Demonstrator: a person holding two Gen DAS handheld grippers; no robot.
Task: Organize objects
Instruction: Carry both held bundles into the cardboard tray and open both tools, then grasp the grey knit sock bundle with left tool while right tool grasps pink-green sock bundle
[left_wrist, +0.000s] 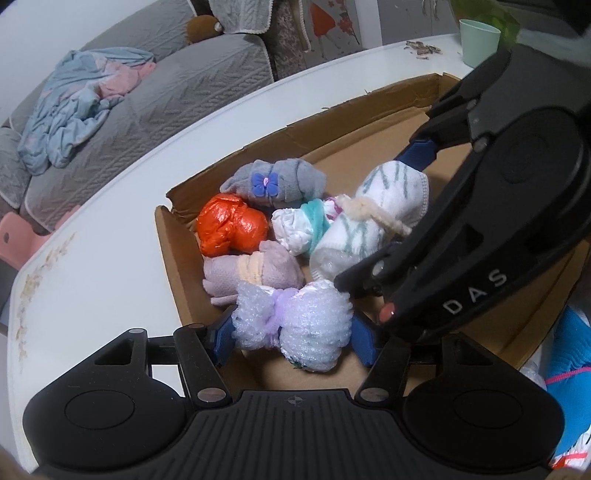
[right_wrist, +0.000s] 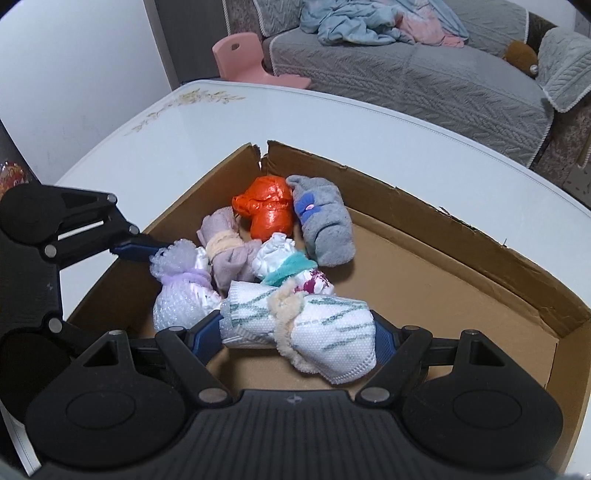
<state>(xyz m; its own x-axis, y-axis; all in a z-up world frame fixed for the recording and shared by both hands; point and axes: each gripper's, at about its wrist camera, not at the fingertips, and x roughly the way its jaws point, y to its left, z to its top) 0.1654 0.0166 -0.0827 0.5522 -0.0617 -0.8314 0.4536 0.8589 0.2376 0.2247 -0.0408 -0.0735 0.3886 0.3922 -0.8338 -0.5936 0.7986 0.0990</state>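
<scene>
A shallow cardboard box (left_wrist: 332, 144) (right_wrist: 461, 236) lies on the white table and holds several tied bundles. My left gripper (left_wrist: 291, 338) is shut on a bubble-wrap bundle with a purple tie (left_wrist: 295, 325) (right_wrist: 181, 291) at the box's near edge. My right gripper (right_wrist: 301, 334) is shut on a white bundle with grey-green stripes and a cream tie (right_wrist: 314, 328) (left_wrist: 376, 210), held just above the box floor. Behind them lie an orange plastic bundle (left_wrist: 231, 225) (right_wrist: 269, 210), a grey sock roll with a blue flower (left_wrist: 280, 181) (right_wrist: 325, 221), a mauve roll (left_wrist: 255, 273) (right_wrist: 225, 251) and a white bundle with a teal tie (left_wrist: 303, 225) (right_wrist: 284, 262).
The right half of the box floor (right_wrist: 443, 295) is bare cardboard. A mint cup (left_wrist: 478, 40) stands on the table (left_wrist: 92, 266) beyond the box. A blue item (left_wrist: 569, 362) lies right of the box. A grey sofa (right_wrist: 424, 74) with crumpled clothes and a pink stool (right_wrist: 247, 59) stand beyond the table.
</scene>
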